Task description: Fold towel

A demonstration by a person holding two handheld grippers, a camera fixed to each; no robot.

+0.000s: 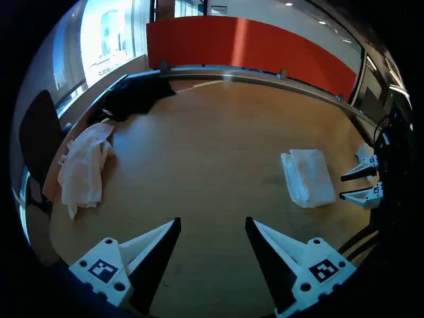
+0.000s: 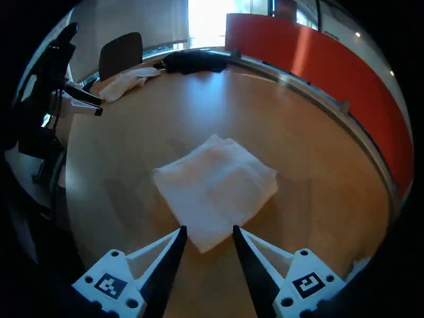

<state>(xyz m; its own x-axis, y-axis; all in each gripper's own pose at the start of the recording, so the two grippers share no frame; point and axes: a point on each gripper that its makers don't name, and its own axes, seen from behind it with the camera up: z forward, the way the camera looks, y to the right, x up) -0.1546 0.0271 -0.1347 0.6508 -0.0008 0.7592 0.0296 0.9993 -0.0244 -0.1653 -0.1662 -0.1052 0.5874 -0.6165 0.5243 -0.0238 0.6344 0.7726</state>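
The white towel (image 2: 217, 188) is laid folded square on the wooden counter (image 2: 307, 132), apparently finished. Its near corner is straddled, ungripped, by the parted right gripper (image 2: 209, 228). The left gripper (image 1: 212, 220) is held wide, empty (over bare wood); crumpled cloths (image 1: 82, 164) are revealed beyond it.

In the left gripper view, the folded towel (image 1: 308, 176) lies on the desk (image 1: 222, 138) at 3 o'clock, with the right claw (image 1: 342, 188) just beyond it. A loose cloth (image 1: 84, 167) sits at 9 o'clock, a heaped bundle (image 1: 135, 95) at 11, and a partition (image 1: 249, 50) behind the desk at 12. In the right gripper view, the towel's near corner lies between the right claw's fingers, and the left claw (image 2: 98, 107) is at 10 o'clock.
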